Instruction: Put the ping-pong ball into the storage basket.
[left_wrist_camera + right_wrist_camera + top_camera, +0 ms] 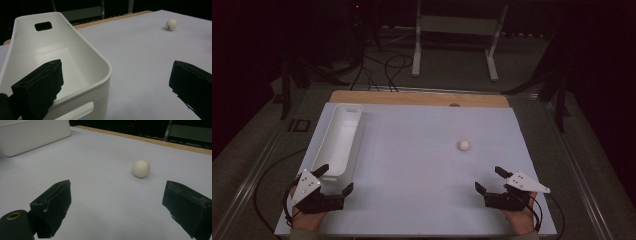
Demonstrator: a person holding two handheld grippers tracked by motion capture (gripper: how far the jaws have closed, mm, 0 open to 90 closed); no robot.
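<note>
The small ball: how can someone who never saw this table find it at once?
Start at the white sheet covering the table. The ball lies alone on its right half, ahead of the right tool. It is small, round and cream, unlike the long white bin at left.

a dim lab – floor cables (382, 67), metal stand (457, 37).

Glossy white plastic bin (339, 137), matt smooth ball (463, 145), matt pale sheet (422, 165) on wood.
</note>
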